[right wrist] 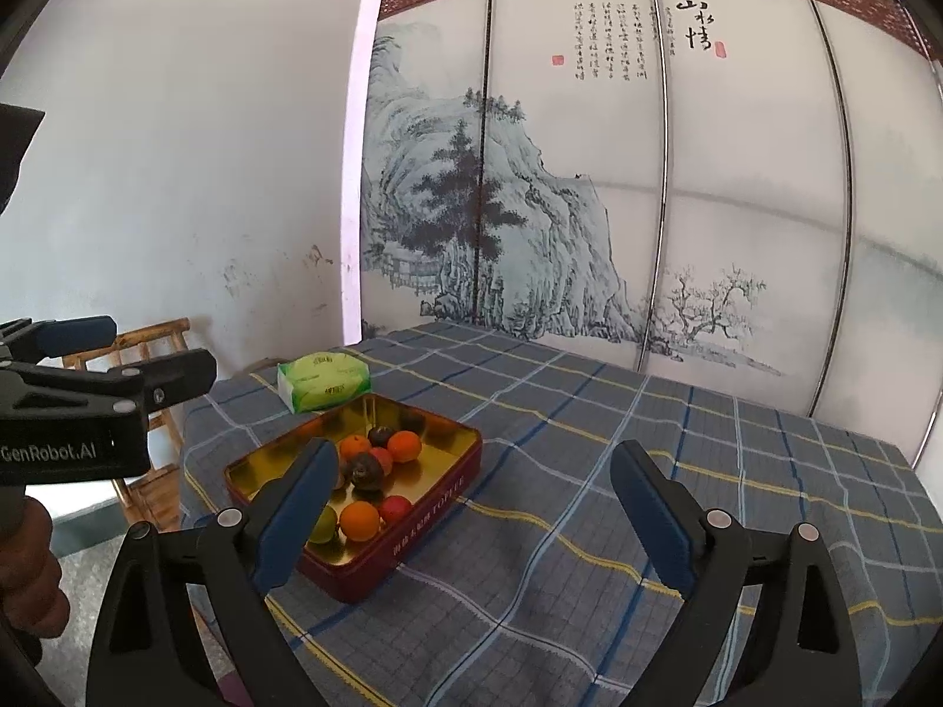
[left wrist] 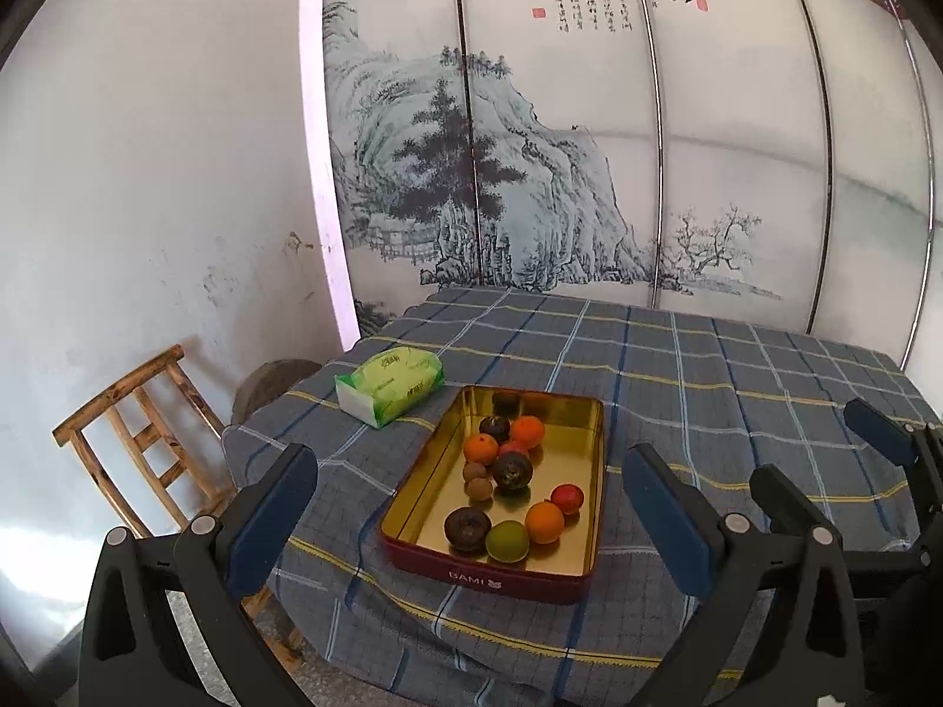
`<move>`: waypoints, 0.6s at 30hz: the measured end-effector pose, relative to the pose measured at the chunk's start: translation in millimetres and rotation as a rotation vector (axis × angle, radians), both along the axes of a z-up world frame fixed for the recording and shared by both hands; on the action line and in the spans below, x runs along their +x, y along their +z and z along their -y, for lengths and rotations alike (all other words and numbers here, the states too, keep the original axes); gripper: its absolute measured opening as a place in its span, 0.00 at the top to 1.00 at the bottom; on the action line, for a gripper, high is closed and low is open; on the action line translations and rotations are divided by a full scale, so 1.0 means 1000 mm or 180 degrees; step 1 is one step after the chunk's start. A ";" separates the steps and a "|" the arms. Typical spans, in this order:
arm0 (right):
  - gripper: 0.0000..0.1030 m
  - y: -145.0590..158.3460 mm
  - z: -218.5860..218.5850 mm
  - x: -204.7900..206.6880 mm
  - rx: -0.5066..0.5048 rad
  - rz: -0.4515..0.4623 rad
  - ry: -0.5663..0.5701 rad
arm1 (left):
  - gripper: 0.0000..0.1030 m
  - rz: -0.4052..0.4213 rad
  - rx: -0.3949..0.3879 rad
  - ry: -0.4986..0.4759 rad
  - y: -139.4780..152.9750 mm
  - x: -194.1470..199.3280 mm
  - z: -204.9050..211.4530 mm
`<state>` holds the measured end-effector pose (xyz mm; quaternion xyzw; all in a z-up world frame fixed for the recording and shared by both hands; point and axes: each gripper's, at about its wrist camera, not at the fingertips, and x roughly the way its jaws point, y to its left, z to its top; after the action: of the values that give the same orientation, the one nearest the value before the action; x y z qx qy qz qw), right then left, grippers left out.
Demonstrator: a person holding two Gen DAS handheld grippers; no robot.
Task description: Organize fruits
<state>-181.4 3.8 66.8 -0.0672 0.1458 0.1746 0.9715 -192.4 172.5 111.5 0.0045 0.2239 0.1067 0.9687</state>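
A red tin with a gold inside (left wrist: 424,489) (right wrist: 436,471) sits on the plaid table near its left front corner. It holds several small fruits: oranges (left wrist: 544,521) (right wrist: 359,519), a green fruit (left wrist: 507,541), dark mangosteens (left wrist: 467,528) (right wrist: 365,470), a red fruit (left wrist: 567,498) and brown ones (left wrist: 478,490). My left gripper (left wrist: 465,506) is open and empty, held above the tin's near end. My right gripper (right wrist: 474,506) is open and empty, above the table right of the tin. The right gripper also shows in the left wrist view (left wrist: 825,459), and the left gripper in the right wrist view (right wrist: 141,353).
A green tissue pack (left wrist: 390,386) (right wrist: 324,387) lies behind the tin at the table's left edge. A wooden chair (left wrist: 147,442) stands left of the table by the white wall. A painted folding screen (left wrist: 589,147) stands behind the plaid tablecloth (right wrist: 648,471).
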 end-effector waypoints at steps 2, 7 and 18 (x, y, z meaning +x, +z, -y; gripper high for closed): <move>0.09 -0.002 0.000 0.001 -0.0009 -0.0016 -0.0009 | 0.00 -0.0022 -0.0015 -0.0009 -0.003 0.000 0.000; 0.09 -0.003 0.000 0.000 -0.0016 -0.0020 0.0001 | 0.00 -0.0045 -0.0047 -0.0019 -0.005 0.000 -0.002; 0.08 -0.007 0.000 0.000 -0.0048 -0.0038 0.0036 | 0.00 -0.0077 -0.0029 -0.0016 -0.007 0.000 -0.002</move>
<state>-181.8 4.3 59.4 -0.0742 0.1526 0.1794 0.9690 -192.7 174.5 104.7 0.0021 0.2361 0.1032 0.9662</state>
